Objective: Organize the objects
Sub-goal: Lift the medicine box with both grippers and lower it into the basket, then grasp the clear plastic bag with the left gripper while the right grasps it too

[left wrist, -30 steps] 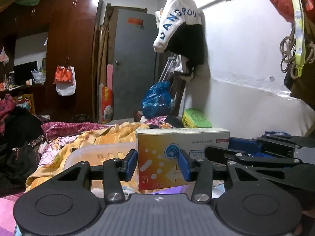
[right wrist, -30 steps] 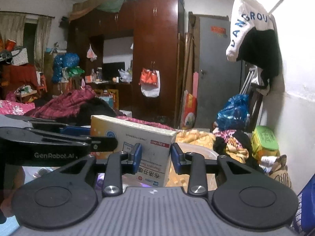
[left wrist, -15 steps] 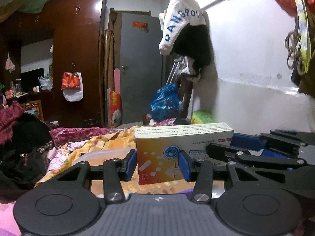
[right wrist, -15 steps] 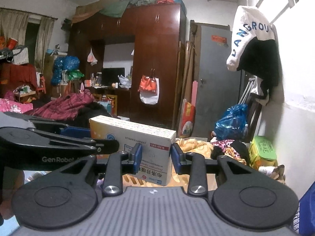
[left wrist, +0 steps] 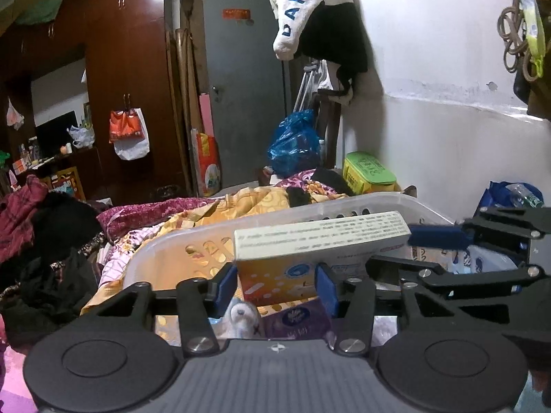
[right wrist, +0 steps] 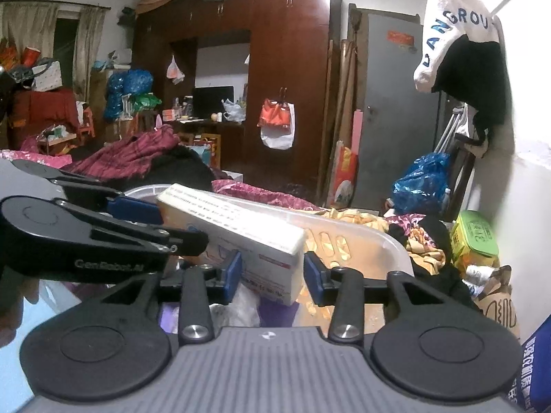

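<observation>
Medicine box (left wrist: 322, 237): long white-and-orange carton, held level above the near part of a translucent plastic basket (left wrist: 193, 241) that sits on a bed strewn with a patterned quilt (left wrist: 241, 206).

Grip, left claw (left wrist: 275, 285): blue pads pressed on both sides of the carton's orange end; closed on it.

Grip, right claw (right wrist: 272, 273): left pad touching the carton's other end; right pad appears to stand just off the corner. Judged a loose or partial hold; whether it bears any load cannot be told.

Contents below: a purple tissue pack (left wrist: 298, 320) and a small pale bottle-like item (left wrist: 239, 313), directly under the carton, inside the basket.

Surroundings: green lidded tub (left wrist: 368, 172) at the far right by the wall; blue plastic bag (left wrist: 292, 148) beyond it; dark wardrobe (left wrist: 131, 69) at the far left.

Risks, as judged:
- Two claws on one light carton. If they pull apart or twist unevenly, the cardboard may buckle or slip from the looser right-hand hold.
- If one side lets go first, the carton would pivot on the other pads and drop end-down.
- Lowered straight, it lands on the tissue pack and bottle and may rest tilted or knock the bottle over.
- Basket rim lies just beyond the carton; drifting farther could catch an edge on it.
</observation>
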{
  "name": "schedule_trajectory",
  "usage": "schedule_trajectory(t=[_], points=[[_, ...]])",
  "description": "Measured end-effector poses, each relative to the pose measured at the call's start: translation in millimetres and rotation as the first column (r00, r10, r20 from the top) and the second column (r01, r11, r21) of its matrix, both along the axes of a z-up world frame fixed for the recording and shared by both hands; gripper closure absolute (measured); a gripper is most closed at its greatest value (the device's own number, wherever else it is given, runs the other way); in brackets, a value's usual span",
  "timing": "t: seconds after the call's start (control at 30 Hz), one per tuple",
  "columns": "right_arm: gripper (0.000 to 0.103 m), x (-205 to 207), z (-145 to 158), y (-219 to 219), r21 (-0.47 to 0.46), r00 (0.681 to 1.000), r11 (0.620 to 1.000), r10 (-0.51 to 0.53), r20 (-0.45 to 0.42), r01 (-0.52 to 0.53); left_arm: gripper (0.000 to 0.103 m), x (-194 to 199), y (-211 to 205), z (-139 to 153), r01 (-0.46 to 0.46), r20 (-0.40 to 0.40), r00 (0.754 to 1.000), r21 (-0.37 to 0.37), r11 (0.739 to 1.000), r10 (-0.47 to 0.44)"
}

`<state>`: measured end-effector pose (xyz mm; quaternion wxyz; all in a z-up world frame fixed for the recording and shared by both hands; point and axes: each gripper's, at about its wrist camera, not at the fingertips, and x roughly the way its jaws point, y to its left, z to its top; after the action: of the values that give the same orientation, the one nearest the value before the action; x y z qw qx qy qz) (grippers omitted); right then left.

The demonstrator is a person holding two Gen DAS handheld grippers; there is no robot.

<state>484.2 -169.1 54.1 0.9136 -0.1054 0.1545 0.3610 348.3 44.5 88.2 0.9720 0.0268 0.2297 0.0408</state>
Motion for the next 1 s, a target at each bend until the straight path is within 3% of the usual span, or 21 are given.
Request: schedule_trajectory(t=[0.07,0.13,0.23,0.33,0.47,0.57,0.73,0.83,1.0], points=[[0.039,-1,1,-5,0.006,1.0,1.0,-0.011,0.012,0.011,0.032,-11,2,0,-0.006,0.039,0.999,0.011,1.0,0.005],[0.016,-6,4,-14,0.02,1.0,1.0,-0.018,0.023,0.018,0.026,-24,4,3,-0.007,0.08,0.997,0.009,1.0,0.006],[0.01,-21,8,-30,0.051,0.998,0.999,-0.008,0.058,0.005,0.02,-52,8,11,0.024,0.114,0.993,-0.009,1.0,-0.022],[0.0,-39,7,-52,0.103,0.998,0.995,-0.01,0.058,0.004,0.018,-86,9,13,0.048,0.097,0.994,0.011,0.999,-0.049],[0.0,-67,-7,-83,0.156,1.0,0.988,0.005,0.018,-0.008,0.018,-140,5,8,0.05,0.071,0.996,0.076,0.996,-0.056],[0.0,-84,-18,-99,0.182,1.0,0.983,-0.002,-0.012,0.004,0.018,-176,9,16,0.027,0.092,0.995,0.076,0.997,-0.034],[0.0,-91,-29,-103,0.19,0.996,0.982,0.018,-0.083,-0.002,0.012,-197,23,16,0.043,0.022,0.999,-0.03,0.999,-0.043],[0.0,-87,-45,-93,0.157,0.991,0.988,0.018,-0.129,0.002,0.012,-187,30,-14,0.035,-0.037,0.999,-0.054,0.998,-0.037],[0.0,-72,-69,-76,0.093,0.972,0.996,0.01,-0.235,0.012,0.012,-156,55,-69,0.036,-0.129,0.989,-0.224,0.974,-0.067]])
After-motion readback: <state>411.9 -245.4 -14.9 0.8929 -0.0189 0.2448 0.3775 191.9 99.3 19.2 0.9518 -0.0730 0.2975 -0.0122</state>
